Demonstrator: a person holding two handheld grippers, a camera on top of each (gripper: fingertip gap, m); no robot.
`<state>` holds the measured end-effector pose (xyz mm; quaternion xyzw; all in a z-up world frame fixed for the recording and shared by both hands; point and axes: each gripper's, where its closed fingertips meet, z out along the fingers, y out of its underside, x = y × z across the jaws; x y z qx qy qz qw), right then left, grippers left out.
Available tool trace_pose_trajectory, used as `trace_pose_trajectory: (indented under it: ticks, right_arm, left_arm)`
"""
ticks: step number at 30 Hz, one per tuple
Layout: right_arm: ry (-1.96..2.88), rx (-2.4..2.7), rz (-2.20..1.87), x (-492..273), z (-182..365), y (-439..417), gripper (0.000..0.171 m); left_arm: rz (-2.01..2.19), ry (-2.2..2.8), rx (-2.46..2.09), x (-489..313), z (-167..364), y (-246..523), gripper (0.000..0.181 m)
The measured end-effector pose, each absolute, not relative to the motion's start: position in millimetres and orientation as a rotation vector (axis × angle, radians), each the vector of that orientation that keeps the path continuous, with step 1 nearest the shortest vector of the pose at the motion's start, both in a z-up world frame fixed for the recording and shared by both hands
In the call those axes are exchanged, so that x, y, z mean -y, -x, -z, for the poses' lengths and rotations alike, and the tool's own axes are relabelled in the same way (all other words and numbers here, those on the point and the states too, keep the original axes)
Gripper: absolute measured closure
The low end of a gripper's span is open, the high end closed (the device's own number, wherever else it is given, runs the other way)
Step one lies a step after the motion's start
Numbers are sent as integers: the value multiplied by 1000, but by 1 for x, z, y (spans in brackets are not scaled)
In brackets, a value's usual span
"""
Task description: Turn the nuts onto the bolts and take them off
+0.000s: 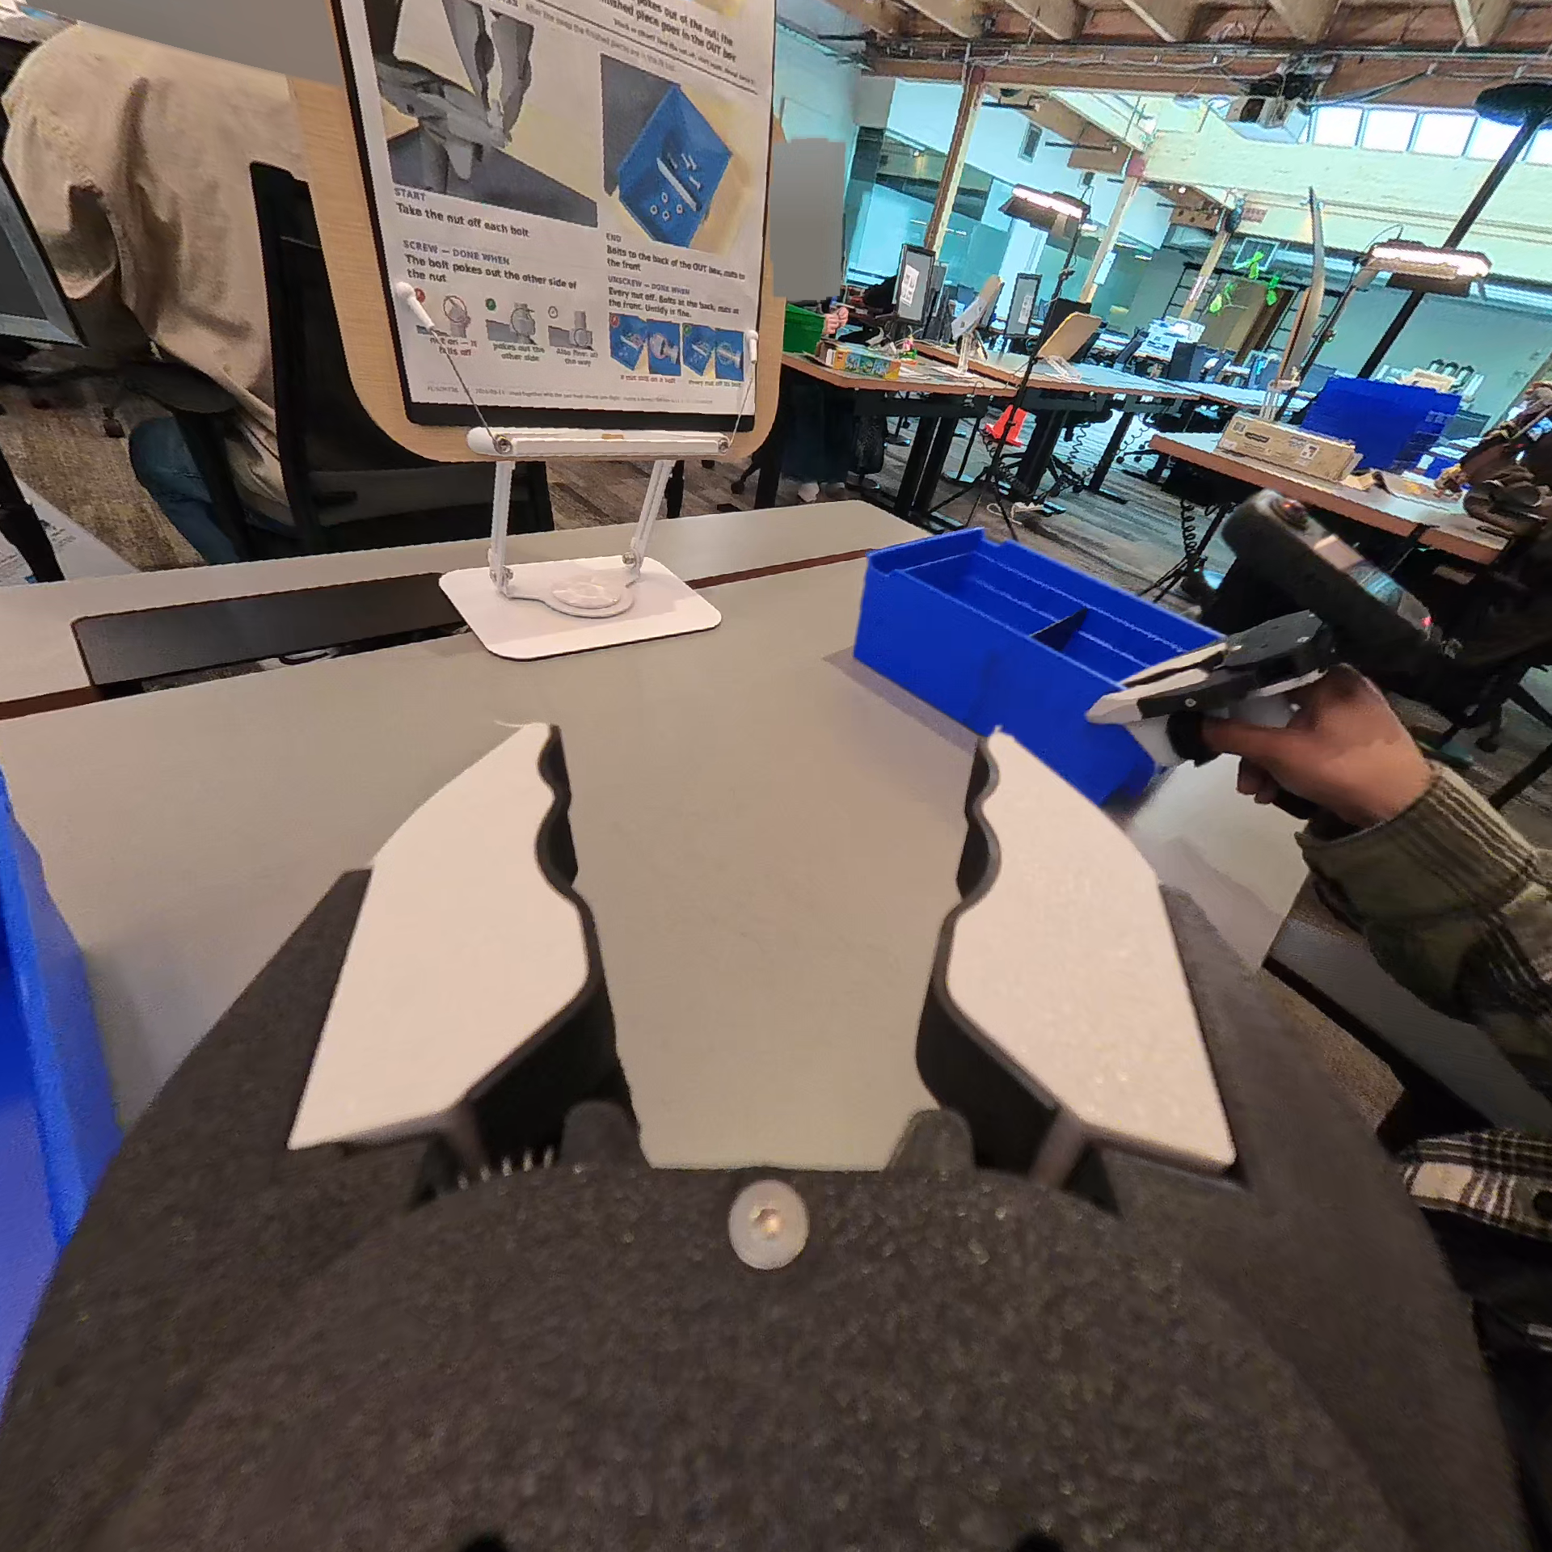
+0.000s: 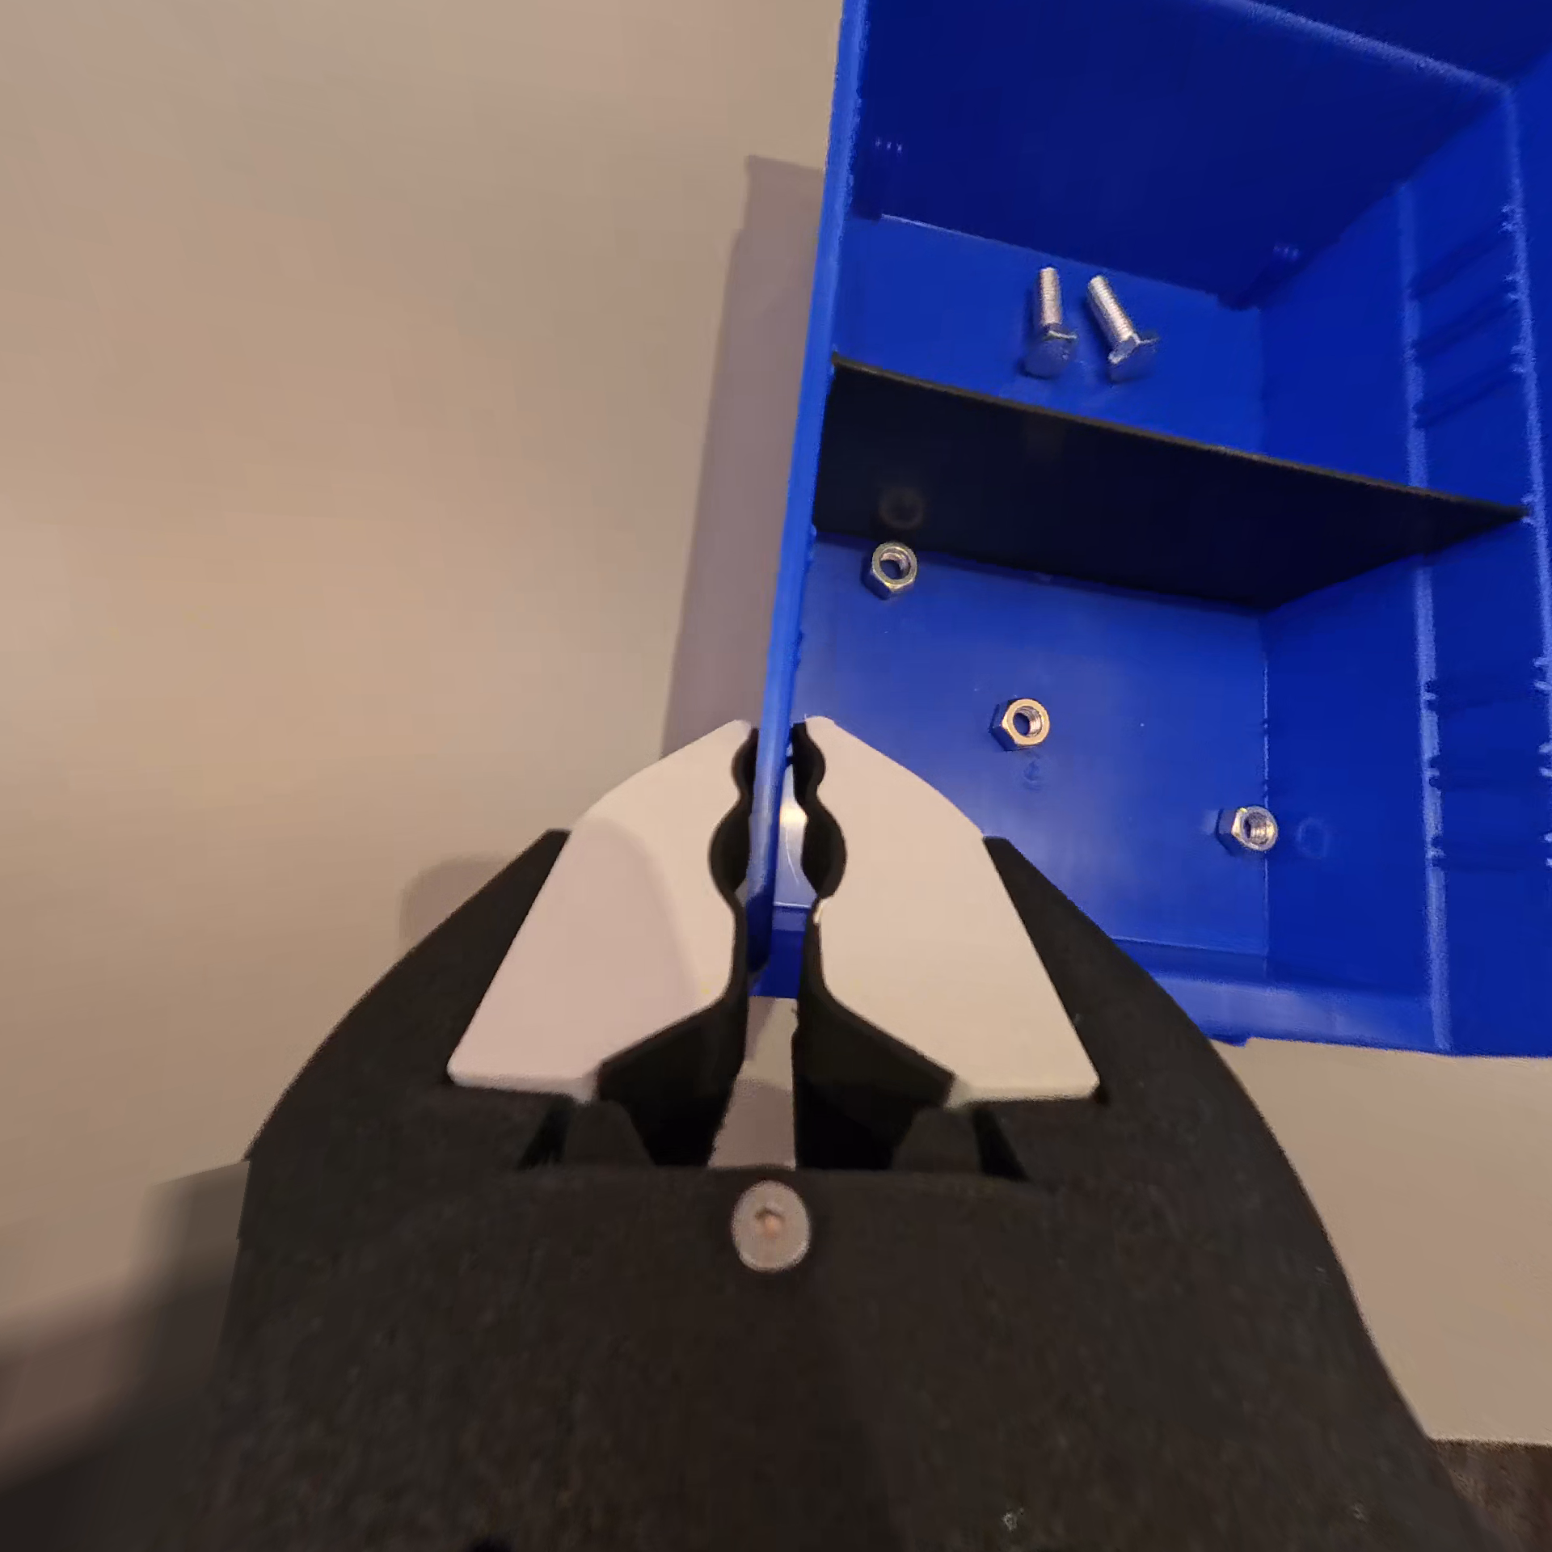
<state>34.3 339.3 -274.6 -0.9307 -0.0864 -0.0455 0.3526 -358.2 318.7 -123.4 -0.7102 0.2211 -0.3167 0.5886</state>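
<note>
A blue bin (image 2: 1360, 714) stands on the grey table, split by a black divider (image 2: 1176, 495). Two bolts (image 2: 1050, 323) lie in its far compartment. Three loose nuts (image 2: 1020, 720) lie in the near compartment. My right gripper (image 2: 774, 731) is shut on the bin's left wall near its front corner, one finger inside and one outside. In the left wrist view the bin (image 1: 949, 663) is at the right, with the right gripper (image 1: 1100, 712) at its near wall, held by a hand (image 1: 1327, 747). My left gripper (image 1: 768, 739) is open and empty above bare table.
A white stand (image 1: 579, 613) holding an instruction board (image 1: 571, 210) is at the table's back. A second blue bin (image 1: 34, 1008) is at the left edge. A seated person (image 1: 151, 210) is behind the table. The table's right edge is just past the bin. The left gripper's tips are roughly 45 cm from the right gripper's.
</note>
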Motion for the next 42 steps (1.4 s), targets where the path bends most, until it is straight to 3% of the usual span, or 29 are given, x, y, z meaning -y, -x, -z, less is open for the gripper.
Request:
trace_pose_trajectory:
  ticks: [7, 10, 12, 16, 18, 21, 27, 28, 30, 35, 42]
  right_arm:
    - [2397, 335, -16, -337, 274, 49, 153]
    - [2360, 395, -51, -336, 260, 49, 110]
    - [2334, 394, -113, -335, 237, 30, 104]
    - [2366, 199, -139, -353, 192, -78, 118]
    - [2446, 82, -213, -366, 189, -128, 133]
    - [2564, 1, -372, -380, 201, -160, 139]
    - [2775, 6, -397, -392, 247, -160, 138]
    - [2801, 3, -414, -392, 254, -158, 142]
    - [2846, 8, -497, -391, 263, -148, 165]
    - [2892, 4, -335, -390, 267, -145, 167]
    - [2860, 115, -408, -400, 266, -88, 165]
  left_arm:
    - [755, 1645, -528, -311, 120, 357, 93]
    - [757, 1655, -537, -309, 123, 357, 94]
    - [753, 1659, -534, -309, 126, 359, 94]
    - [762, 1663, -521, -312, 128, 362, 94]
    - [766, 1661, -516, -314, 129, 361, 95]
    - [782, 1665, -509, -318, 131, 357, 95]
    - [790, 1689, -514, -325, 136, 347, 95]
    - [788, 1692, -518, -325, 136, 346, 95]
    - [782, 1697, -525, -326, 136, 345, 95]
    - [776, 1689, -517, -325, 133, 352, 97]
    - [782, 1682, -508, -322, 132, 356, 98]
